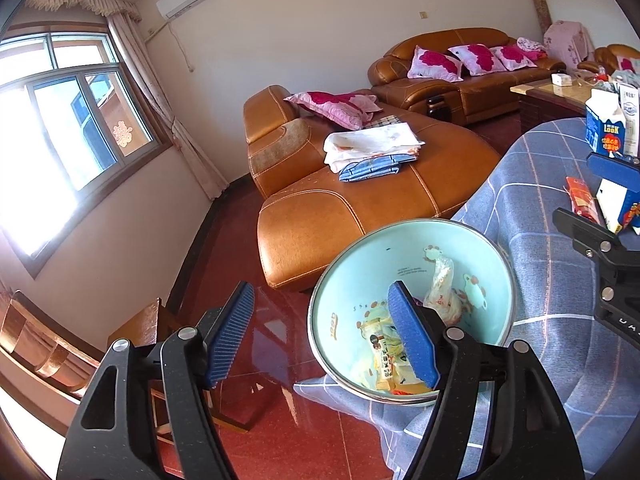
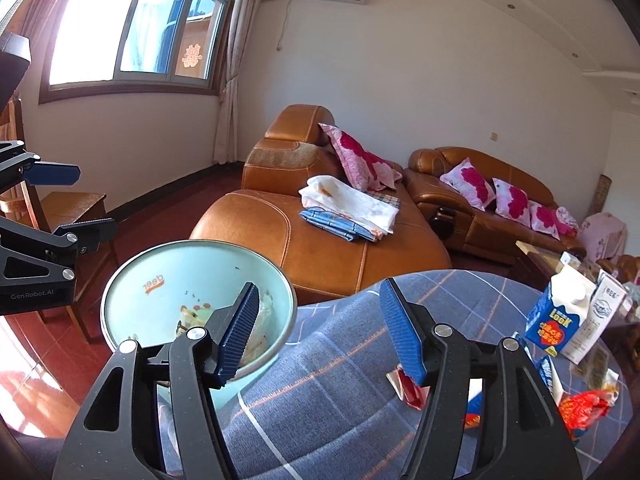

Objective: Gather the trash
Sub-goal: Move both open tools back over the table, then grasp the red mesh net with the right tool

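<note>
- Both tongs, left [image 1: 322, 334] and right [image 2: 326, 330], are wide open and hold nothing.
- Bin [image 2: 120, 280] has trash; next, I think: grasp wrapper [image 2: 406, 390] on the counter [image 2: 320, 380].

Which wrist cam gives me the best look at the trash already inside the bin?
The left wrist view: it looks down into the light blue bin, showing the wrappers. In the right wrist view the bin sits lower left, and the right gripper's finger hides most contents.
</note>
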